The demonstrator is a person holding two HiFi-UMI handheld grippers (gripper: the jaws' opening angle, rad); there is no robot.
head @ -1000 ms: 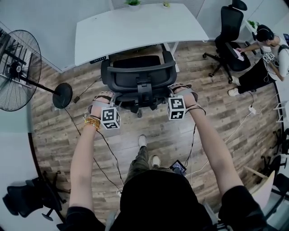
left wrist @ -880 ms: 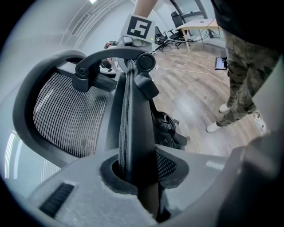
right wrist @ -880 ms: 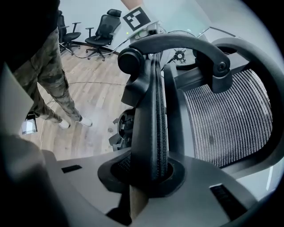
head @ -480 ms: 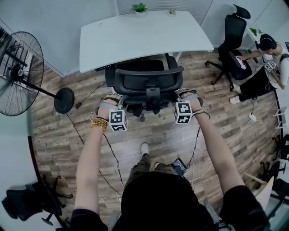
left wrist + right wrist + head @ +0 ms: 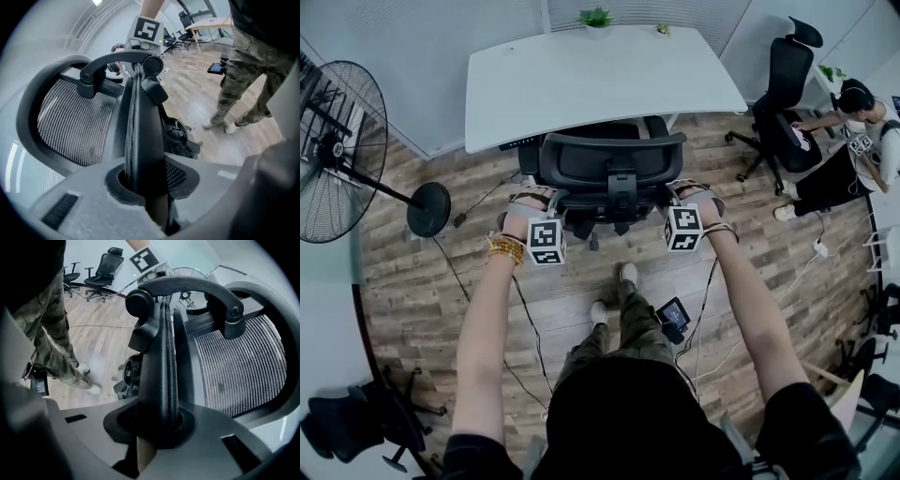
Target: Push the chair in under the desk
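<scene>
Three black wheeled office chairs can be counted in the head view: the desk chair, a second chair at upper right and a third chair at lower left; others at the right edge are too cut off to count. One white rectangular desk carries two small green plants, a larger plant and a smaller plant. There is one black pedestal fan, one small dark screened device and one seated person. There are two grippers, the left gripper and the right gripper, with one marker cube each.
</scene>
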